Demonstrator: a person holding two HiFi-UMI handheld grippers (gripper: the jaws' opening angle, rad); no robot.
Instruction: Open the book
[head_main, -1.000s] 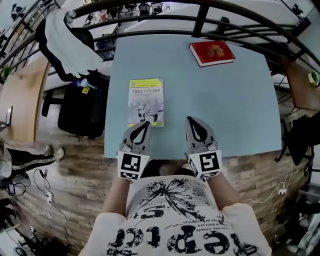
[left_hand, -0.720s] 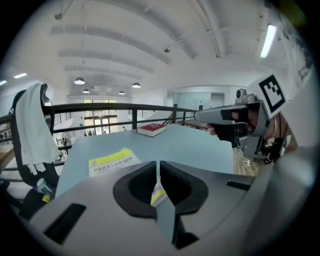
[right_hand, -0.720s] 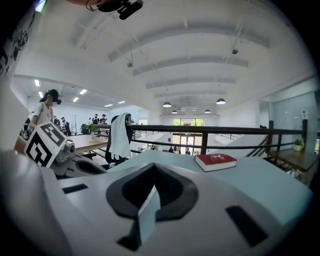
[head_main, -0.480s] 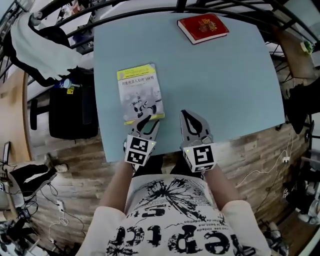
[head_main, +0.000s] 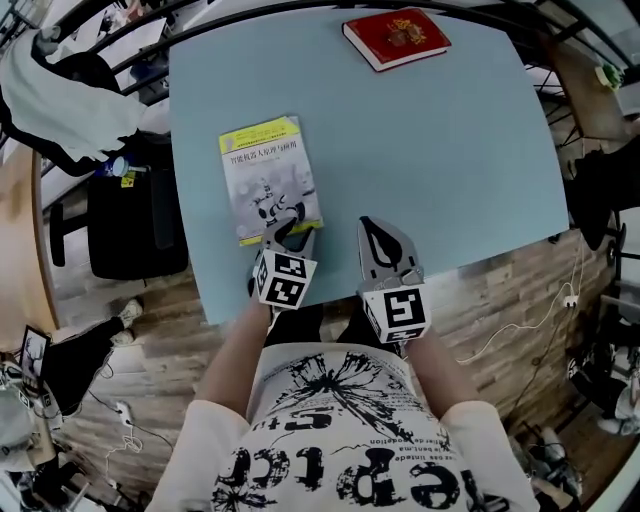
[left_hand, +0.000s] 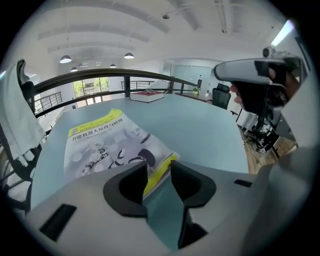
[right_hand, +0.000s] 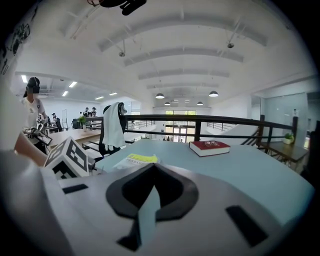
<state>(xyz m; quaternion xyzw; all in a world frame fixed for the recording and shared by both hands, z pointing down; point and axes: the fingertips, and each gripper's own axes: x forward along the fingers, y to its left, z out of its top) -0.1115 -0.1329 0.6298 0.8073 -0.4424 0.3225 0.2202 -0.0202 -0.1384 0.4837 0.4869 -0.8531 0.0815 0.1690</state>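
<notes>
A closed book with a yellow and white cover (head_main: 266, 175) lies flat on the light blue table (head_main: 450, 150), left of centre. My left gripper (head_main: 291, 237) is at the book's near right corner, tilted down. In the left gripper view its jaws (left_hand: 159, 169) stand open, having just been opening. The book (left_hand: 102, 142) has its yellow corner edge in the gap, and the pads do not press on it. My right gripper (head_main: 369, 224) hovers over bare table to the right of the book. Its jaws (right_hand: 150, 169) are shut on nothing.
A closed red book (head_main: 396, 36) lies at the table's far right. A black chair draped with a white garment (head_main: 55, 95) stands off the left side. A black railing (right_hand: 200, 120) runs behind the far edge. The near edge drops to wooden floor (head_main: 500, 290).
Both grippers have come down toward the table. The left one has tipped downward, reached the book's near corner and opened its jaws from shut. The right stays shut.
</notes>
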